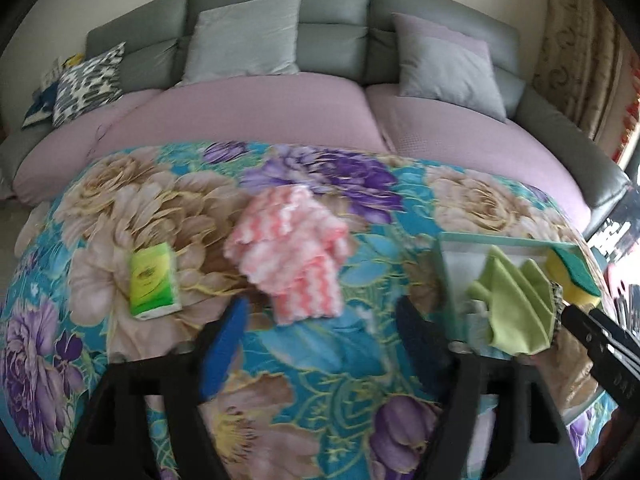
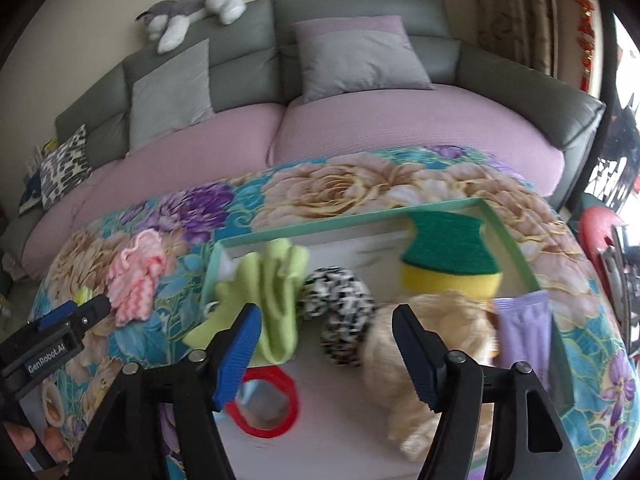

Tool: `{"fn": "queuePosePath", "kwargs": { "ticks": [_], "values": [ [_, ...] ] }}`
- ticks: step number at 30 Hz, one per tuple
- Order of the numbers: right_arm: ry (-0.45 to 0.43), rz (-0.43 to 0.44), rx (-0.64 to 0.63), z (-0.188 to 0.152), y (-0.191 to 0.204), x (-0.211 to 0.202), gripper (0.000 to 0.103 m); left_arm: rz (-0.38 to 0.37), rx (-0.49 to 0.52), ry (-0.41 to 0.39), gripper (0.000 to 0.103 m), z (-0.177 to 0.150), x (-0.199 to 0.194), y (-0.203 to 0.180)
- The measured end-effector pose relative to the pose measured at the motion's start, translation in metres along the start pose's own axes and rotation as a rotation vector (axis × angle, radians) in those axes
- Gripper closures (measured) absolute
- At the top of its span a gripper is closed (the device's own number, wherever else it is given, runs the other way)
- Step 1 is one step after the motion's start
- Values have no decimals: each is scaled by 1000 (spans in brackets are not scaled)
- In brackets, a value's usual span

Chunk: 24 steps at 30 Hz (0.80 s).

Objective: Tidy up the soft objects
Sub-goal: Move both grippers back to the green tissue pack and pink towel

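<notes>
On the flowered quilt [image 1: 120, 208] lies a crumpled pink-and-white wavy cloth [image 1: 292, 252], just ahead of my left gripper [image 1: 320, 340]. Its jaws stand open with nothing between them. A green tissue pack [image 1: 154, 280] lies to the cloth's left. My right gripper [image 2: 326, 344] is open above a mint-rimmed box [image 2: 344, 222]. The box holds a green cloth [image 2: 272, 292], a black-and-white ball [image 2: 340, 304], a yellow-green sponge [image 2: 452, 264], a beige fluffy piece [image 2: 416, 412] and a purple cloth [image 2: 524, 332]. No pad presses on any of them.
A red ring [image 2: 268, 404] lies on the box floor near the right gripper's left finger. Behind the quilt stands a grey sofa [image 1: 332, 28] with pink seats, several cushions and a plush dog [image 2: 196, 4] on its back. The left gripper [image 2: 80, 310] shows at the right wrist view's left edge.
</notes>
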State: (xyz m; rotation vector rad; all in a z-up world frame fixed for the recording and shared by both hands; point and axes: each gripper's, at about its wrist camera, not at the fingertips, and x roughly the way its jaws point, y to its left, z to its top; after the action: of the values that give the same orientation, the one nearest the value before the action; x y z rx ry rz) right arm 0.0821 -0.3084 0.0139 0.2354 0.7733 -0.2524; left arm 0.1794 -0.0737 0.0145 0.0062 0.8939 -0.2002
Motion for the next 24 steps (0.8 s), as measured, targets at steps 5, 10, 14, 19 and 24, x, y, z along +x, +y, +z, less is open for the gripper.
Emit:
{"fn": "queuePosePath", "kwargs": {
  "ticks": [5,10,14,19,24],
  "values": [
    [14,14,-6,-2,18,8,27,35,-73,1,16,1,0,27],
    [-1,37,-32,-3,39,11,22,104,-135,-38,10,3,-7,57],
    [3,60,-48,-5,55,15,16,149,-175,-55,10,3,-12,79],
    [1,68,-74,-7,74,17,16,182,-221,-62,10,3,-17,105],
    [11,79,-93,-9,95,23,16,191,-250,-67,10,2,-20,126]
  ]
}}
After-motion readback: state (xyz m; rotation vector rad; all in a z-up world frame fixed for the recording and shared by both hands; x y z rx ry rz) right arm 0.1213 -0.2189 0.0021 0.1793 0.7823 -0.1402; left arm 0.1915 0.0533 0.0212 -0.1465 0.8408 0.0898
